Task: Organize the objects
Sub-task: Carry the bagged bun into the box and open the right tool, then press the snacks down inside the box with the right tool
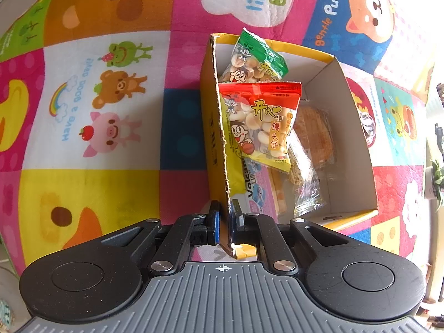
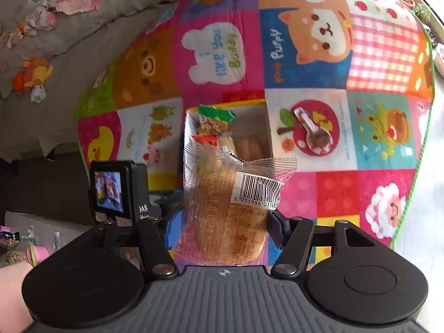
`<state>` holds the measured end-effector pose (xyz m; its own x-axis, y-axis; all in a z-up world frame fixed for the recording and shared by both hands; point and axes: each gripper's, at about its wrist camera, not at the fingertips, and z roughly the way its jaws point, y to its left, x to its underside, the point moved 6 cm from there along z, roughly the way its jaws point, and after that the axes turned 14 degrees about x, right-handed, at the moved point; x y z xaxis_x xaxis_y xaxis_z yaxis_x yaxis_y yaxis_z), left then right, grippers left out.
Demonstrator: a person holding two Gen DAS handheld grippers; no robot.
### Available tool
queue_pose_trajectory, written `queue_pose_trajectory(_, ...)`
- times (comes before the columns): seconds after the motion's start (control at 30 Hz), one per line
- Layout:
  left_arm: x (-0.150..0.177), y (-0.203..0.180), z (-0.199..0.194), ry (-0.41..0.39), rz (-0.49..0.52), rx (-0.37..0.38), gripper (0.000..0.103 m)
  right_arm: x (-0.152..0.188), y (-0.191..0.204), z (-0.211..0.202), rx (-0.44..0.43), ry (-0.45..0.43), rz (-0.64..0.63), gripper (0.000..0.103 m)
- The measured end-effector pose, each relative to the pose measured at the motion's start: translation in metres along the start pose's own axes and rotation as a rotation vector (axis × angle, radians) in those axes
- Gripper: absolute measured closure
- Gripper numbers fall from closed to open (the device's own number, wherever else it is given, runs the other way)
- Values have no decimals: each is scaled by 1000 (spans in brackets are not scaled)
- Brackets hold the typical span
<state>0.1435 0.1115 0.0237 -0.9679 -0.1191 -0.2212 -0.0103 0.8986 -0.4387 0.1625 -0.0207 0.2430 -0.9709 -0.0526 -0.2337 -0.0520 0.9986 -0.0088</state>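
Observation:
A yellow cardboard box (image 1: 352, 105) with a white inside lies on the patchwork mat. My left gripper (image 1: 225, 216) is shut on the box's near left wall. Inside lie a red snack bag (image 1: 263, 122), a green snack bag (image 1: 255, 58), a wrapped cake (image 1: 315, 136) and a small clear packet (image 1: 305, 191). My right gripper (image 2: 224, 227) is shut on a clear-wrapped cake with a barcode (image 2: 230, 208), held above the mat just short of the box (image 2: 263, 127). The left gripper's camera unit (image 2: 116, 191) shows at the left of the right wrist view.
The colourful cartoon mat (image 1: 105, 105) spreads all round the box. A silvery wrapped item (image 2: 313, 133) lies on the mat right of the box. Beige bedding with a small toy (image 2: 36, 77) lies beyond the mat's left edge. A hand (image 2: 11, 291) is at the lower left.

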Motion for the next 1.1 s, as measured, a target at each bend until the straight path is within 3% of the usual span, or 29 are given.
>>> queue_pose_trajectory(0.07, 0, 0, 0, -3, -7, 4, 94, -9, 0, 3, 25, -20, 7, 27)
queue_pose_trajectory(0.1, 0, 1, 0, -6, -11, 8, 94, -12, -1, 3, 29, -28, 5, 26)
queue_pose_trajectory(0.27, 1, 3, 1, -16, -42, 17, 93, -8, -24, 15, 67, -7, 11, 25)
queue_pose_trajectory(0.5, 4, 4, 6, -1, -56, -9, 93, 32, -81, 58, 131, 127, 78, 25)
queue_pose_trajectory(0.7, 7, 1, 9, 21, -61, -46, 94, 54, -112, 83, 155, 180, 71, 25)
queue_pose_trajectory(0.83, 8, -3, 5, 38, -62, -72, 94, 54, -108, 93, 108, 175, -11, 25)
queue_pose_trajectory(0.97, 9, -3, 0, 31, -100, -74, 94, 43, -78, 107, 14, 159, -104, 26)
queue_pose_trajectory(1.1, 9, -3, -3, 11, -130, -69, 94, 24, -51, 136, -58, 165, -99, 27)
